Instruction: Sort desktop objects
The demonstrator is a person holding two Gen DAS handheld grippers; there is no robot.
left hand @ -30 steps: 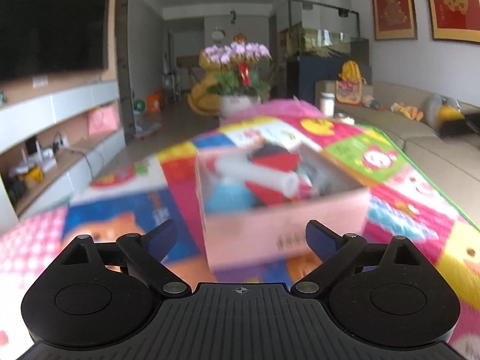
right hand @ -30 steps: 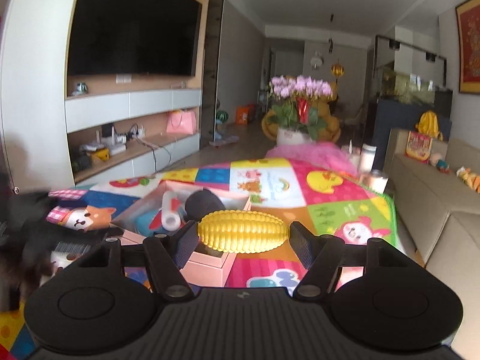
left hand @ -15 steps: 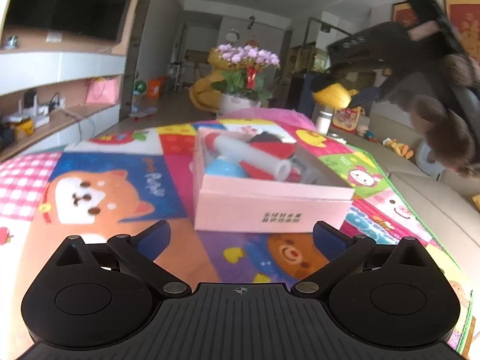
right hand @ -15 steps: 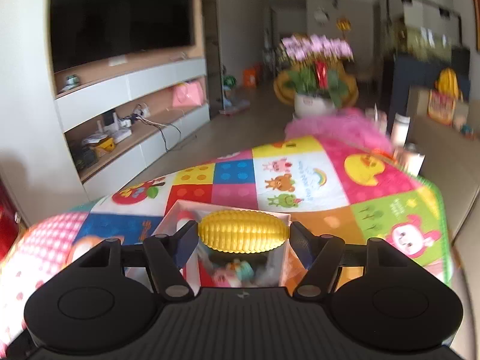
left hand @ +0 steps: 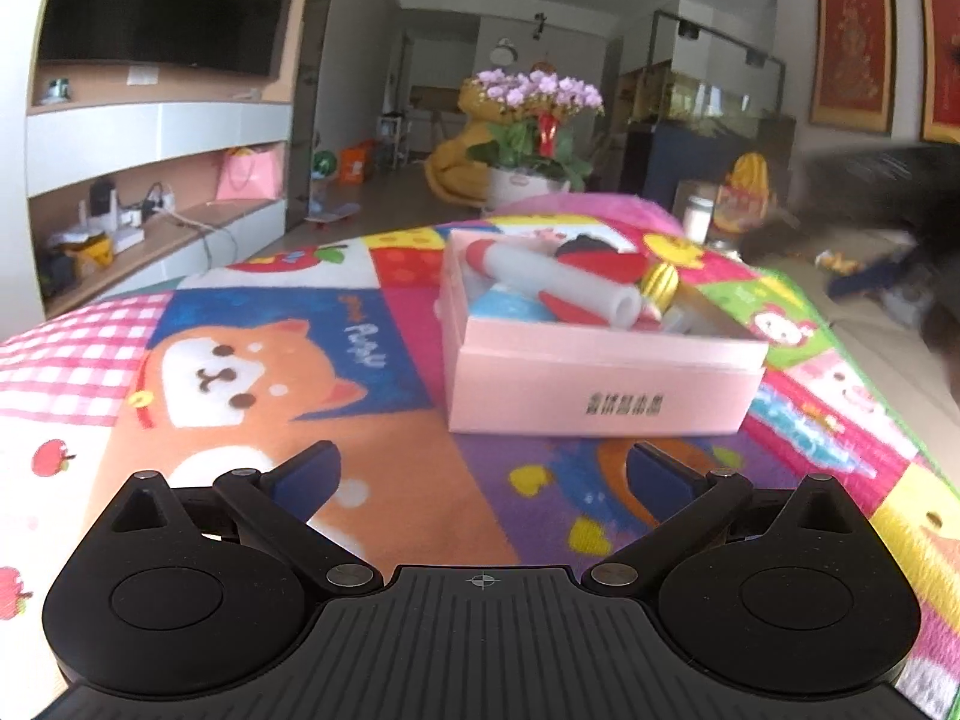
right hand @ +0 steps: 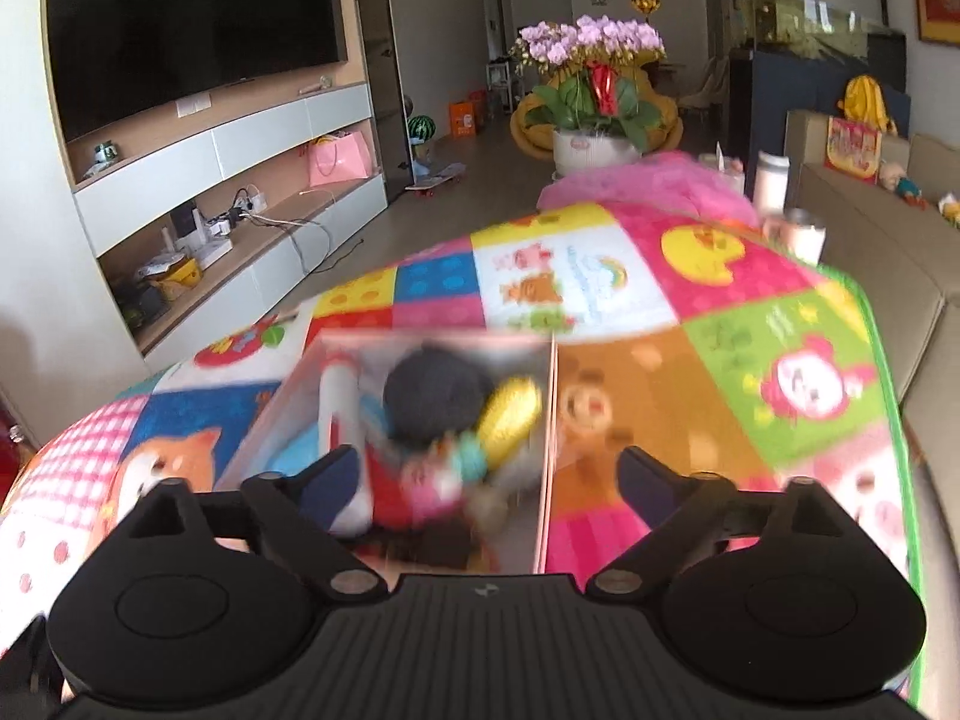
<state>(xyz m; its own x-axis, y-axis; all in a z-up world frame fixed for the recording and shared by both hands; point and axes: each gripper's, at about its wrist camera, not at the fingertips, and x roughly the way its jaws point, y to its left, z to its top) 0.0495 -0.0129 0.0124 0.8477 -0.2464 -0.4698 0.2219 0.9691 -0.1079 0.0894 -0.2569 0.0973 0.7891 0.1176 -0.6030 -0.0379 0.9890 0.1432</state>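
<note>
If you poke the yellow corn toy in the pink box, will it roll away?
Probably not far. The yellow corn toy looks rounded and ridged, so on a flat surface it would likely roll. Here it sits wedged among other toys inside the pink box, whose walls should stop it. Its ridges may also help a gripper hold it.

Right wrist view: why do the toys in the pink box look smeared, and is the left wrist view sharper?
Right wrist view: motion blur smears the pink box and the yellow corn toy, while the far orchid pot stays crisp. Left wrist view: the box is fairly sharp, its printed label only soft; a dark blurred shape fills the right edge. Both views bend straight lines, fisheye style.
</note>
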